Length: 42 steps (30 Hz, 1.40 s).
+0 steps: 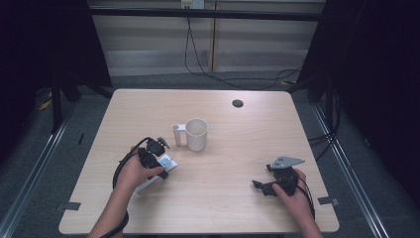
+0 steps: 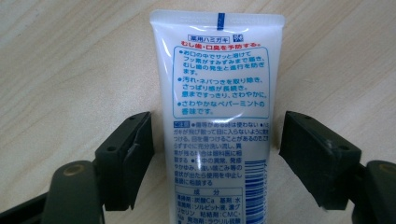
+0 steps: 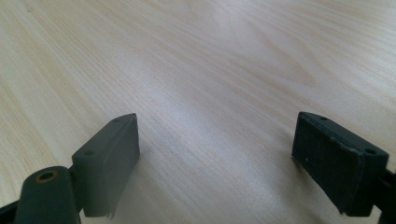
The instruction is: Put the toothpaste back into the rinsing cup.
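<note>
One white plastic toothpaste tube [image 2: 217, 121] printed with blue and red Japanese text lies flat on the light wood-grain tabletop [image 1: 237, 148], toward the left part of the near half. In the left gripper view its crimped flat end points away from the camera and its body runs down between the two black jaws; the jaws stand spread on either side of it, with a narrow strip of bare wood between each pad and the tube, so they are released and not pressing it. In the high view the left gripper [image 1: 157, 157] sits over the tube [image 1: 159, 171], held by the person's left hand [image 1: 132, 172], and the tube's ends stick out beside the hand.

One white cylindrical mug with a squared handle [image 1: 194, 134] stands upright near the middle of the tabletop, just beyond the left gripper, its handle turned toward the left edge.

The right gripper [image 1: 267, 187] rests low over the tabletop near the near right corner, held by the right hand [image 1: 292, 196], well apart from the tube and the mug. In the right gripper view its two jaws are wide apart over bare wood, gripping nothing.

One small dark round hole [image 1: 237, 103] sits in the tabletop near the far edge, right of centre.
</note>
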Each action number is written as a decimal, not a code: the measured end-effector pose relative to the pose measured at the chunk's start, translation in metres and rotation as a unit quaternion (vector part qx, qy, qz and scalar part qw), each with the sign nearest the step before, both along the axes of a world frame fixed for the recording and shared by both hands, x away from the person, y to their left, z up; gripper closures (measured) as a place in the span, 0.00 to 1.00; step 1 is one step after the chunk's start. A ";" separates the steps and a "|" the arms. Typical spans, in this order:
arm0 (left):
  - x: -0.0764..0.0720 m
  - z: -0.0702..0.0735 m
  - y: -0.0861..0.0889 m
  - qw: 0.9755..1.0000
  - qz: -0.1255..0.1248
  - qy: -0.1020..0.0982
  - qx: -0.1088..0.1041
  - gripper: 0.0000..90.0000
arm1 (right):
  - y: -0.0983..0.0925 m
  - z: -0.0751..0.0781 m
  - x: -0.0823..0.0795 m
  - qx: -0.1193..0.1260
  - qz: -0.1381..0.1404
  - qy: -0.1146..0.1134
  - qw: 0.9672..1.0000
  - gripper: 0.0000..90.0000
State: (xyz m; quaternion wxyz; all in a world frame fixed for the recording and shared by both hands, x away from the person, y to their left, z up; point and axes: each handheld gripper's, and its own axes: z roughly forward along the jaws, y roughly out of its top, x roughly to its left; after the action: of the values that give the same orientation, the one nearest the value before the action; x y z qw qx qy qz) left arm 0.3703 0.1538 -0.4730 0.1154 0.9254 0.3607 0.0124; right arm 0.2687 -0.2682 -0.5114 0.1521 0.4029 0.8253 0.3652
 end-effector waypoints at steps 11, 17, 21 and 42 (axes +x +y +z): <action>-0.001 0.003 -0.003 1.000 -0.008 -0.003 0.017 0.46 | 0.000 0.000 0.000 -0.003 -0.001 -0.001 1.000 0.16; -0.003 0.004 -0.007 1.000 -0.010 -0.006 0.025 0.52 | 0.000 0.000 0.000 -0.004 0.001 -0.003 1.000 0.16; -0.004 0.008 -0.007 0.999 -0.013 -0.012 0.031 0.60 | 0.000 0.000 0.000 -0.003 0.000 -0.002 1.000 0.16; -0.015 0.033 0.005 0.998 0.017 -0.054 -0.032 0.72 | 0.000 0.000 0.000 -0.003 0.000 -0.001 1.000 0.16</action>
State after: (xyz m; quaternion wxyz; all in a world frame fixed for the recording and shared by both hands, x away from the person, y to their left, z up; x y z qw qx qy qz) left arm 0.3556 0.1586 -0.4401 0.1638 0.9129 0.3702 0.0528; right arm 0.2686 -0.2679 -0.5114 0.1547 0.4020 0.8262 0.3631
